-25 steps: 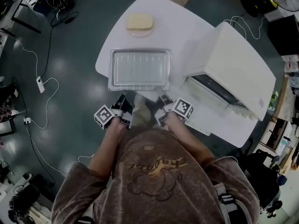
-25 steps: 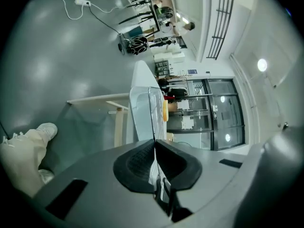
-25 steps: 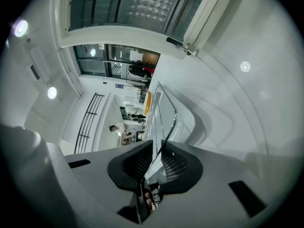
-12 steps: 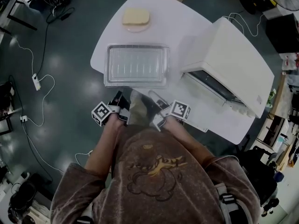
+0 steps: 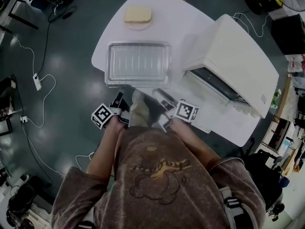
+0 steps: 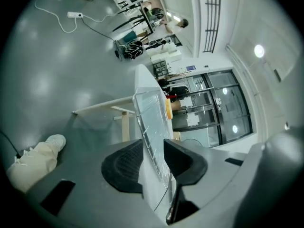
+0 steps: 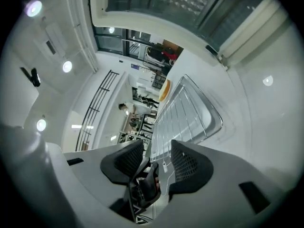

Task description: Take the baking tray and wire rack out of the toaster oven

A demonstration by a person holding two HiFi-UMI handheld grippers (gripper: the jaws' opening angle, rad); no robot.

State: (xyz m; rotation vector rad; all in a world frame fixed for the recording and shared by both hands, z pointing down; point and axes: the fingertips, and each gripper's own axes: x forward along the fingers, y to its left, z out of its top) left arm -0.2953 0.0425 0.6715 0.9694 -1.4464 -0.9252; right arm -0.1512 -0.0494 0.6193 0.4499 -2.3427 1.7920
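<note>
White table [image 5: 177, 24]: wire rack [image 5: 138, 63] inside baking tray [image 5: 109, 67]; bread [image 5: 138, 14] on plate [image 5: 137, 27].

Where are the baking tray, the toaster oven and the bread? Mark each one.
baking tray [image 5: 109, 65], head view, on its left rim.
toaster oven [image 5: 238, 56], head view, on its white top panel.
bread [image 5: 138, 14], head view, on the middle of its top.
</note>
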